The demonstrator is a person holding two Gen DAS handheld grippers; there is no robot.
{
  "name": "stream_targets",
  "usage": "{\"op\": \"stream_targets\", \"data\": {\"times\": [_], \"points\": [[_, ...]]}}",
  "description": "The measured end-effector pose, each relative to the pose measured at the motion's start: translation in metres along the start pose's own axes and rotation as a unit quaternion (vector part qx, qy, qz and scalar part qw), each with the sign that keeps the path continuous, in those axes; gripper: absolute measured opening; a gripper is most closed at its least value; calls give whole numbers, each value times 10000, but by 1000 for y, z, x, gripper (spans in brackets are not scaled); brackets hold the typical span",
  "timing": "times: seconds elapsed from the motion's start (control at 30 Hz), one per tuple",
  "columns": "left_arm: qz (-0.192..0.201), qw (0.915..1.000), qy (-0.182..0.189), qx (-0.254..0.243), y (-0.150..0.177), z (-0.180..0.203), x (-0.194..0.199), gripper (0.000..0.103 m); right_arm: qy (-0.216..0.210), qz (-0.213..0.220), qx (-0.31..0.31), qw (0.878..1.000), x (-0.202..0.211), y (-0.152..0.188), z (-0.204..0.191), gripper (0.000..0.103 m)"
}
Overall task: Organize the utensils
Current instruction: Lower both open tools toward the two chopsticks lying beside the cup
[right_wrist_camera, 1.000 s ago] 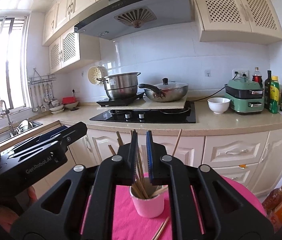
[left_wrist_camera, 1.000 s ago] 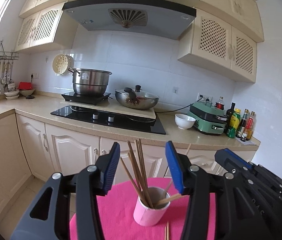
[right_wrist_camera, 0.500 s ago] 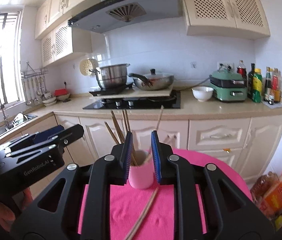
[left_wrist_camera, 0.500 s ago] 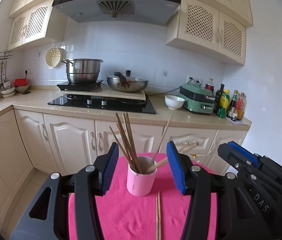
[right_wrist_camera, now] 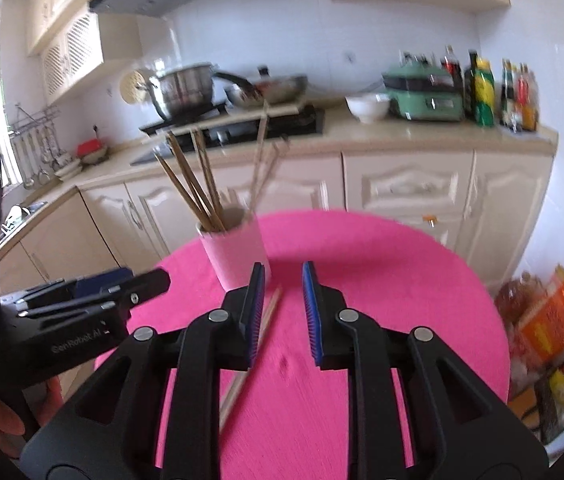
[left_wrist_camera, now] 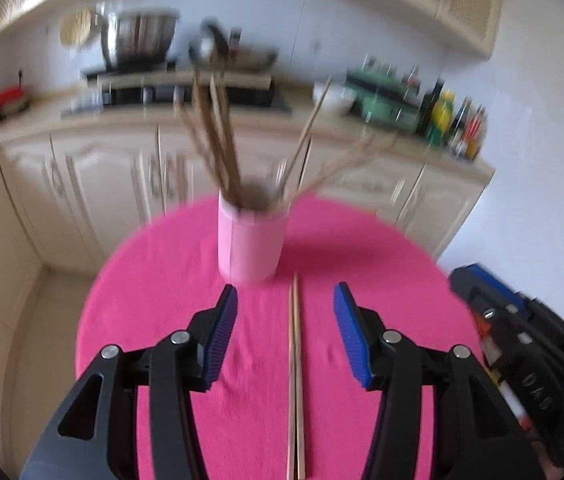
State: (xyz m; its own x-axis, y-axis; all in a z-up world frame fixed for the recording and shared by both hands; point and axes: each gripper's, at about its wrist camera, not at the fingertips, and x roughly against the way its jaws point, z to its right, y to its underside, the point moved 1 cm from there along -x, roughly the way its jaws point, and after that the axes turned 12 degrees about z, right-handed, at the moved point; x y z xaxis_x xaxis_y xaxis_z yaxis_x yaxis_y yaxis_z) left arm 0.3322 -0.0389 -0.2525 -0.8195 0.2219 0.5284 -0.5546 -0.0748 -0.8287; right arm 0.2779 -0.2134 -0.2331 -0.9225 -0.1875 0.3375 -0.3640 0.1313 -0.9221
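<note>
Two chopsticks [left_wrist_camera: 295, 376] lie beside one pink cup [left_wrist_camera: 250, 240] on the cloth [left_wrist_camera: 154, 288].

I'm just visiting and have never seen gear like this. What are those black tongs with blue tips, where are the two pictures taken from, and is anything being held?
There is no robot here. A person carries a hand-held gripper in each hand, a kind of black tongs with two blue-padded fingers, and each has a wide-angle camera looking forward along those fingers. One picture comes from the left gripper, the other from the right gripper; each also catches the other at its edge.

Both look down at a round table with a pink cloth in a kitchen. On it stands a pink cup full of chopsticks, and one loose pair of chopsticks lies flat in front of it.

Nothing is held. Both grippers are open and empty, the left wider, with the loose pair lying below its gap.
</note>
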Motion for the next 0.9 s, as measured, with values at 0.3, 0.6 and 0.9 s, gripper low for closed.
{"op": "stream_targets", "data": {"times": [0.3,0.6,0.9], "points": [[-1225,9922,-222,-85,50,-11,-57,50,147,-792,-259,9964,-23,46,21,20],[-1863,9815,-305,-322,72,-10,-90,50,173,-1198,-339,9921,-43,64,31,20],[-2019,9780,-297,-432,76,-6,-104,50,168,-1337,-366,9902,-53,68,34,20]]}}
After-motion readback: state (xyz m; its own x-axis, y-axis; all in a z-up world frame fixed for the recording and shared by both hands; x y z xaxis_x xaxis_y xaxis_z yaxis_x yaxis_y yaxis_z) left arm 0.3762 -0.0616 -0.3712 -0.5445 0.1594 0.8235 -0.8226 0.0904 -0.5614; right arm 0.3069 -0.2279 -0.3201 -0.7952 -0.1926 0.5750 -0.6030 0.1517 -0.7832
